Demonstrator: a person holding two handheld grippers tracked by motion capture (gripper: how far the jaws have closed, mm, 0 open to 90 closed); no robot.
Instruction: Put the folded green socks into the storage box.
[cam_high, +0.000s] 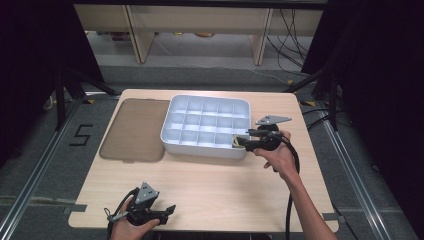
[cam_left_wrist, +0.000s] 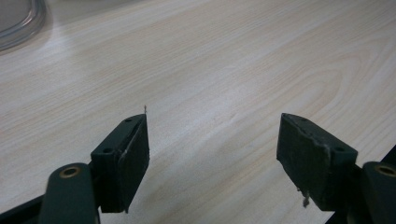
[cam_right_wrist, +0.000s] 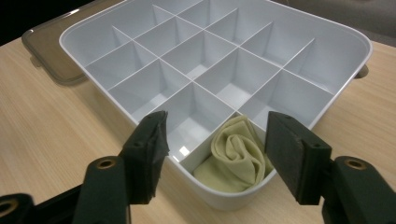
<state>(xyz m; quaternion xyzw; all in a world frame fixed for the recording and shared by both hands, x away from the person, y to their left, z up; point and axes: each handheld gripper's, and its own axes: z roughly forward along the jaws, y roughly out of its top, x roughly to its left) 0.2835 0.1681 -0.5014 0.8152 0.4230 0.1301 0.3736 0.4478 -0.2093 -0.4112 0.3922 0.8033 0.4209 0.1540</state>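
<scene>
A white divided tray (cam_high: 172, 120) (cam_right_wrist: 348, 70) stands at the middle back of the wooden table. A rolled pale yellow-green cloth (cam_right_wrist: 236, 156) (cam_high: 234, 142) lies in the tray's near right corner compartment. My right gripper (cam_right_wrist: 217, 140) (cam_high: 243, 141) hovers at that corner, open, its jaws either side of the cloth without pressing on it. My left gripper (cam_left_wrist: 212, 144) (cam_high: 167, 210) rests low over bare wood at the table's near left edge, open with nothing between its jaws.
A brown translucent lid (cam_high: 135, 130) (cam_right_wrist: 49, 51) lies flat to the left of the tray, touching it. The other tray compartments hold nothing. Bare tabletop (cam_high: 215, 180) stretches between the tray and the near edge. A cable trails from the right gripper.
</scene>
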